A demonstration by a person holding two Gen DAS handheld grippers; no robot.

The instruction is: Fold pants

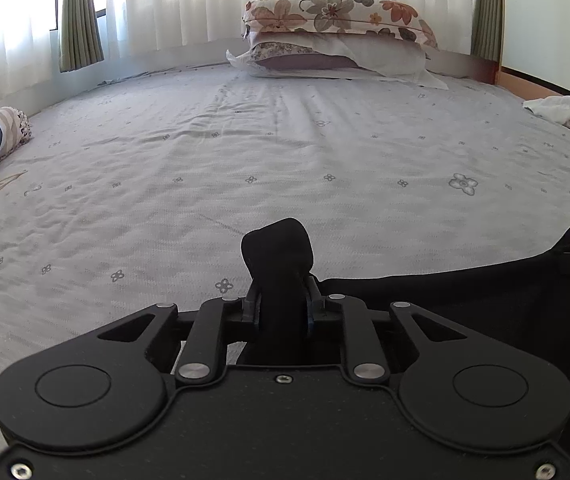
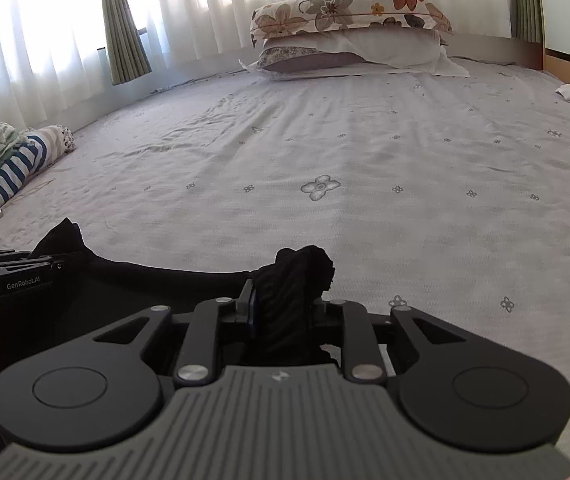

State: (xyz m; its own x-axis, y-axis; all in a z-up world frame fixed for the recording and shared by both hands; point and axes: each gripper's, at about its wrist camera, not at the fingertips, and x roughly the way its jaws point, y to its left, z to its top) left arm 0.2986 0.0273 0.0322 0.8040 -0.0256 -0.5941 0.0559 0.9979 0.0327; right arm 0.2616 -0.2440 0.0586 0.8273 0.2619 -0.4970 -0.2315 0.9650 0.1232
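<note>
On the bed sheet [image 1: 285, 152], at the 6 o'clock edge of both wrist views, you hold the black pants [image 1: 465, 304] by two bunched corners. Your left gripper [image 1: 282, 304] is clamped on a wad of the dark fabric; the wad stands up between the fingers, and the cloth runs from there toward 3 o'clock, where part of the right gripper shows at the frame edge. Your right gripper [image 2: 285, 308] is likewise closed on a thick bunch of the pants [image 2: 173, 276], and the stretched edge of the cloth runs toward 9 o'clock to the left gripper body at the frame edge.

At 12 o'clock in both views, two stacked pillows [image 1: 337, 36] lie at the far end of the bed before the white curtains [image 1: 189, 0]. At 9 o'clock, striped bedding [image 2: 9, 176] lies along the bed's side. At 2 o'clock, a white cloth [image 1: 557, 110] rests near the bed frame.
</note>
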